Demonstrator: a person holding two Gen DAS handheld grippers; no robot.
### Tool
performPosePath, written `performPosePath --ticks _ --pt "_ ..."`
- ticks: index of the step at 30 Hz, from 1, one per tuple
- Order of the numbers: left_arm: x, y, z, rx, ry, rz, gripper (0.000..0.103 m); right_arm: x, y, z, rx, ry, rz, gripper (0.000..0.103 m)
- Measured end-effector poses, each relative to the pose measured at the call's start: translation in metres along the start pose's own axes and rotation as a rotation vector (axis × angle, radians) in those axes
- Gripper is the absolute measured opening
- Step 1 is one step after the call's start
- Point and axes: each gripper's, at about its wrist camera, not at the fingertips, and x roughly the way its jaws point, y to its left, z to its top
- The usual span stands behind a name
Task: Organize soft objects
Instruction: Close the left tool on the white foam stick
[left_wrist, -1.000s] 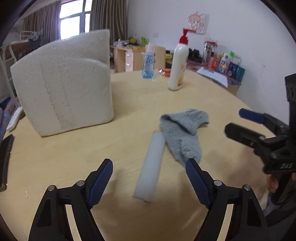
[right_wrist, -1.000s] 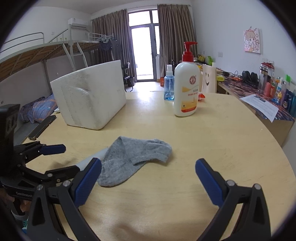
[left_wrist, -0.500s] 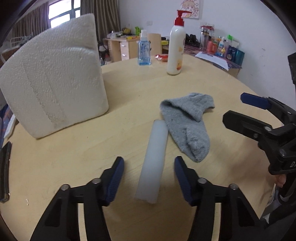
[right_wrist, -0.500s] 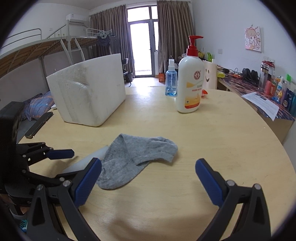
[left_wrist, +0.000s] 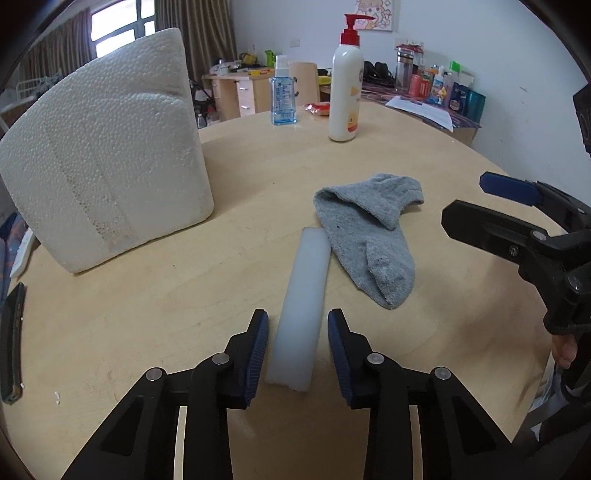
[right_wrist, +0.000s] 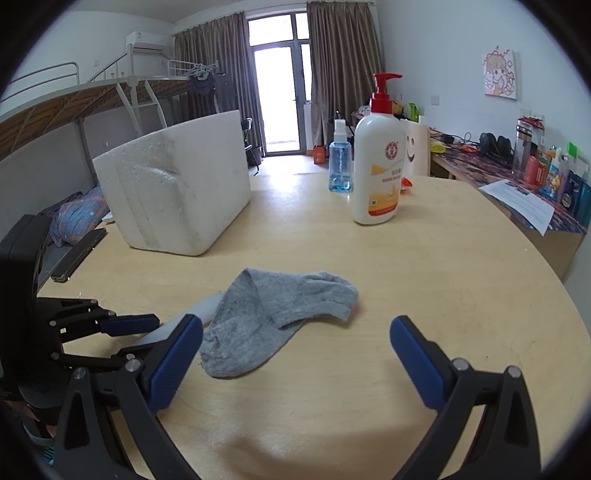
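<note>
White foam stick at lower centre lies between our closing left gripper, pads not yet touching, while our right gripper gapes empty by the grey sock; nothing is sorted yet.

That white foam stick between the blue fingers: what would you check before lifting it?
1. White foam stick sits between the left gripper fingers, which are closing: ok.
2. Pads pressing on the stick: not ok, slim gaps on both sides.
3. Grey sock clear of the stick: not ok, its edge touches the far end.
4. Right gripper out of the way: ok, open and empty beside the sock.
5. Styrofoam box open to receive things: cannot tell.
</note>
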Motion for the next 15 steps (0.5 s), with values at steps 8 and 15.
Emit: performPosePath --ticks 8,15 --pt "0.0003 0.0005 -0.0001 0.006 -0.006 -0.008 0.022 -0.0009 0.0009 0.0003 0.0 -0.002 -0.004 0.102" --pt "-0.0072 0.0034 -0.0022 -0.02 -0.037 -0.031 0.021 -0.001 0.0026 0.0023 -0.013 0.005 -0.011 0.102"
